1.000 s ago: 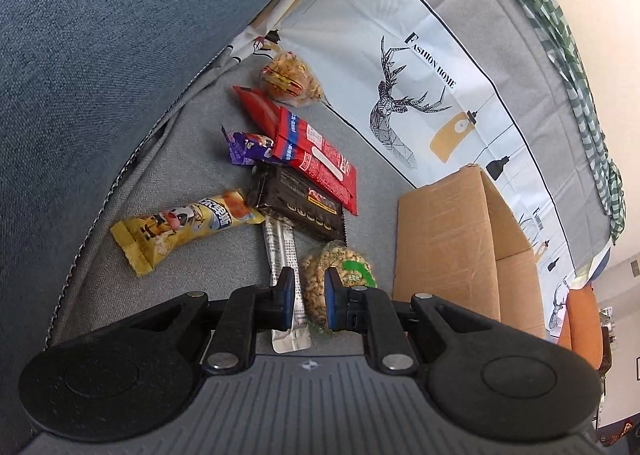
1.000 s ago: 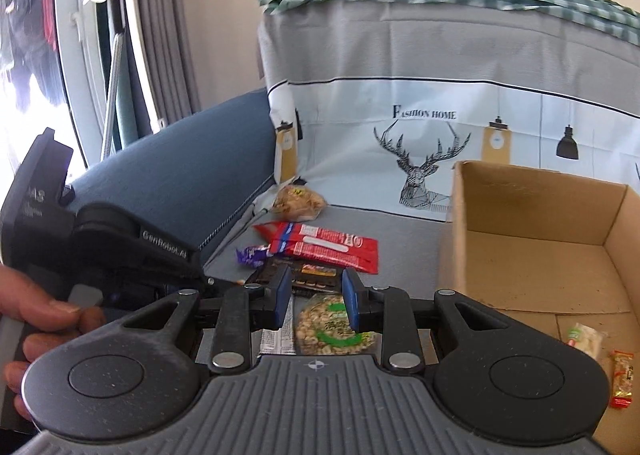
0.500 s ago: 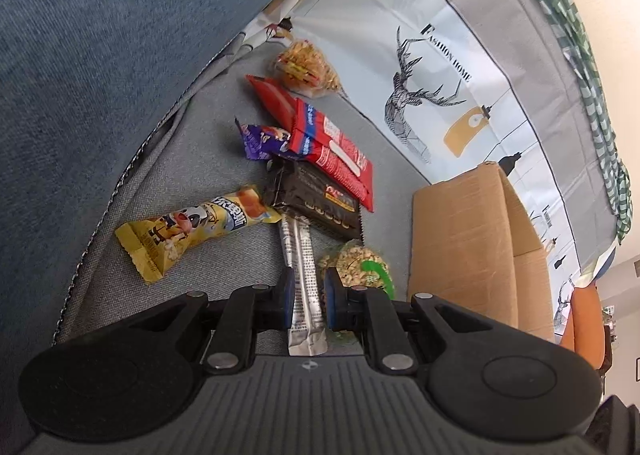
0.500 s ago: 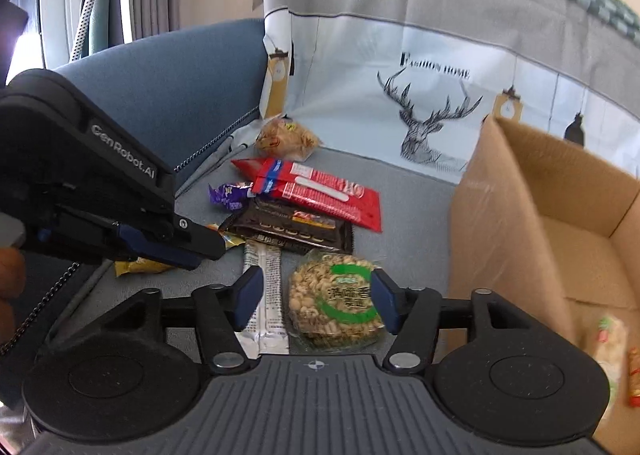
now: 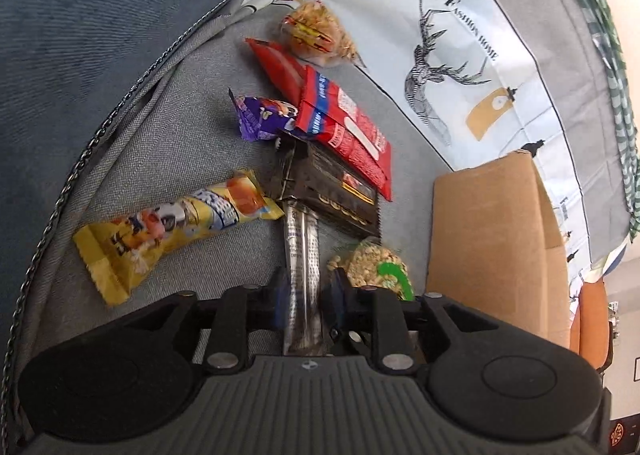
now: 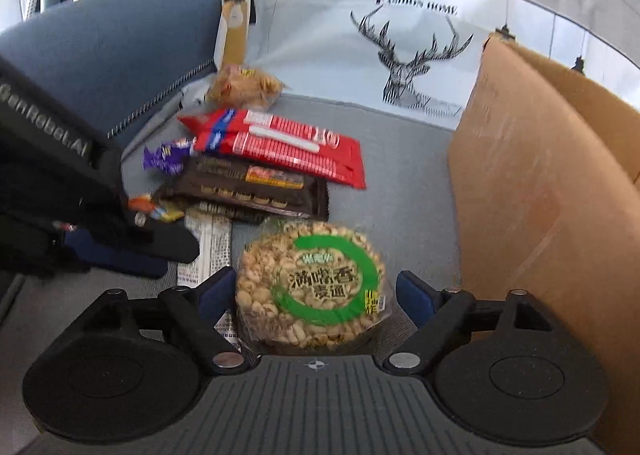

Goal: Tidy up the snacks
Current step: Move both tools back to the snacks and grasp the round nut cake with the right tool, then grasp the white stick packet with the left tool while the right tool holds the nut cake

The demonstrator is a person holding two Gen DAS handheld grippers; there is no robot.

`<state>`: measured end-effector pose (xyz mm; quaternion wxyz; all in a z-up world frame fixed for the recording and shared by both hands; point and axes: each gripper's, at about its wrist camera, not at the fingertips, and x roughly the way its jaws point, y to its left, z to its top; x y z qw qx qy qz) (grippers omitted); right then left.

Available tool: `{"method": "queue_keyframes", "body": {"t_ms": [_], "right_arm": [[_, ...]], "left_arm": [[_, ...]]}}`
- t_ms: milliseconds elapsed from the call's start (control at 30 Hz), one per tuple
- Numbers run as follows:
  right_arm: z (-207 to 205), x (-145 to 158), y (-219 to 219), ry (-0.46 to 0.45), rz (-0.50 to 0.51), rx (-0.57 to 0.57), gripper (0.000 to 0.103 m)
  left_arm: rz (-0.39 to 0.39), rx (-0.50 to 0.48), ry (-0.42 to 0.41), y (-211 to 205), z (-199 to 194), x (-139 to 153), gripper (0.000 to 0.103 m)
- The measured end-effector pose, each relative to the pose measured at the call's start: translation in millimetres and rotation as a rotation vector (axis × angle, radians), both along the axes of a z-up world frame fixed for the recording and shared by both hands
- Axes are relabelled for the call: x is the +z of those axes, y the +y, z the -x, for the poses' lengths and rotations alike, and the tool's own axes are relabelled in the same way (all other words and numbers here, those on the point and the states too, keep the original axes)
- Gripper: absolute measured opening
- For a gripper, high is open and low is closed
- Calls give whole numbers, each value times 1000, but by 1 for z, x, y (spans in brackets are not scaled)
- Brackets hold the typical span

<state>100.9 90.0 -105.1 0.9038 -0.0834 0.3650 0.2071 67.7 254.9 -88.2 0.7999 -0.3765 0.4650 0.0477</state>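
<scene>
snacks piled on grey sofa seat [image 5: 168, 143]. left gripper [image 5: 306, 297] fingers narrow, straddling silver stick pack [image 5: 301, 251]; contact unclear. right gripper [image 6: 312, 289] spread wide around round puffed-grain pack [image 6: 310, 287], not touching. cardboard box [image 6: 540, 191] at 3 o'clock. red packs [image 6: 280, 143], dark brown pack [image 6: 248, 185] at 12 o'clock.

Bright, even daylight, soft shadows, strong fisheye bending at edges, slight motion blur

Seven snacks lie out: two clear puffed-grain bags [image 5: 318, 33] [image 6: 310, 285], two red packs [image 5: 344, 125], one dark pack [image 5: 328, 187], one yellow bar [image 5: 168, 223], one silver stick [image 5: 302, 251], one purple candy [image 5: 262, 117]. One cardboard box [image 5: 488, 239].
</scene>
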Motion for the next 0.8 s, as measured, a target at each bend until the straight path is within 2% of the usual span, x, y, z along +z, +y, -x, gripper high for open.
{"method": "queue_keyframes", "body": {"t_ms": [200,233,400,467,500,533,633,800], "right_arm": [[-5,-4,-3,41,-31,-1,85],[-6,-5,-3,49,-36,-3,82],[-6,-5,-6,54,-54,-7,81],[-4,-4,-6,50,-50,-4,81],[-3,-4,-7,47,-48,-2,81],[-2,-3,-7,44,-46,0,81],[4,0,-9,33,-40,12,80],[21,7,-14,18,-16,68,81]], "left_arm": [[-28,-31,31,-7,-14,-10,28],[-35,-37,31,-8,-15,-11,28],[-55,-61,24,-12,-19,-12,27],[-78,-77,27,-15,-19,-12,22],[-95,-88,31,-16,-19,-11,14],[-108,-97,35,-18,-20,-11,10],[-103,-111,27,-17,-16,-9,6],[-116,-123,18,-16,-1,0,5]]}}
